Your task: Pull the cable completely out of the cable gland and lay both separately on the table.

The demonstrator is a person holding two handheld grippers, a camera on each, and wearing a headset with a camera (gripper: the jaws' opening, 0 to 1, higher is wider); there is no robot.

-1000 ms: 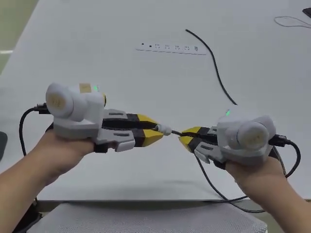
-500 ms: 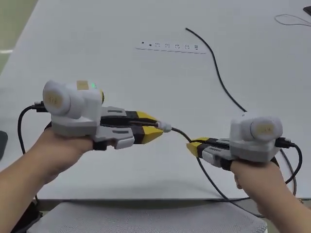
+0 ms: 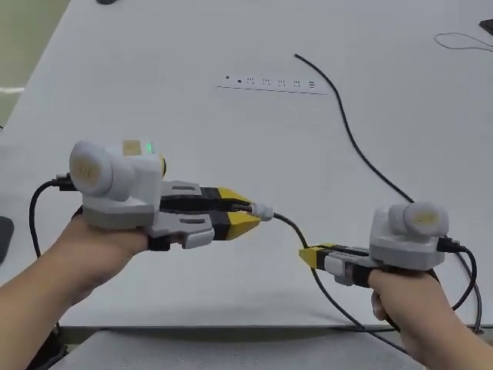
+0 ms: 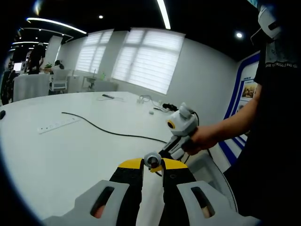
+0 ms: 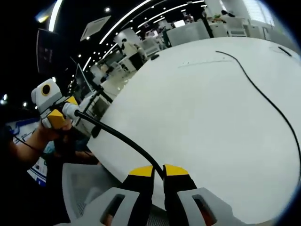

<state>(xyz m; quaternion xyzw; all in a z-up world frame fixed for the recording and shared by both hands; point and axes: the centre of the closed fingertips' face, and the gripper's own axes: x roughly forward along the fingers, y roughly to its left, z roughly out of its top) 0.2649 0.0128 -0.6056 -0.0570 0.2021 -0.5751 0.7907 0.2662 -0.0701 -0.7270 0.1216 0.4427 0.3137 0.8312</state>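
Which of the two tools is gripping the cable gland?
The left tool, yellow tips shut on the pale cable gland; the right tool pinches only the black cable.

My left gripper [image 3: 248,213] and right gripper [image 3: 308,257]: yellow tips, black fingers, light-grey bodies with green status lights. The cable gland [image 4: 152,160] is pale grey, the cable [image 5: 117,136] plain black. White table [image 3: 192,131], white power strip [image 3: 269,82] on it.

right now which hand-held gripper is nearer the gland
Left. The left hand-held gripper is shut on the gland itself. The right hand-held gripper is shut on the cable farther along, apart from the gland, with a stretch of bare cable between them.
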